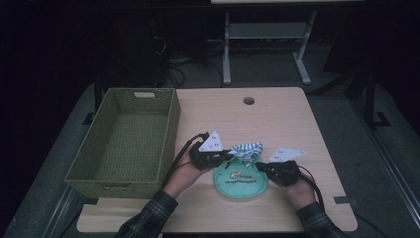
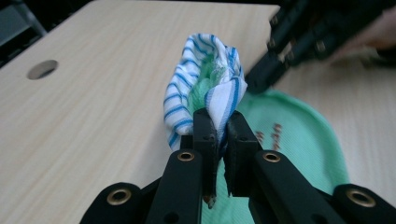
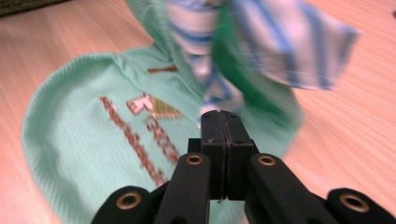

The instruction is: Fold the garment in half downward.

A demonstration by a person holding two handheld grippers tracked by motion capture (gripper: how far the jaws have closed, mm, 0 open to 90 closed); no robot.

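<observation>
A mint-green garment [image 1: 241, 184] with brown lettering lies flat on the table near the front. Its blue-and-white striped part [image 1: 246, 148] is lifted at the far end. My left gripper [image 1: 229, 156] is shut on that striped cloth [image 2: 205, 74], pinching a fold between its jaws [image 2: 222, 123] above the green fabric [image 2: 299, 135]. My right gripper [image 1: 257, 167] is at the garment's right edge with its jaws pressed together [image 3: 219, 116], tip against the green cloth [image 3: 93, 140] below the striped flap [image 3: 280, 42]. Whether cloth is pinched in it I cannot make out. In the left gripper view the right gripper [image 2: 257, 79] touches the cloth.
A woven green basket [image 1: 171, 134] stands at the table's left side, with nothing visible inside. The wooden table [image 1: 282, 119] has a round cable hole [image 1: 248, 100] near its far edge. A white desk frame [image 1: 267, 34] stands on the floor beyond.
</observation>
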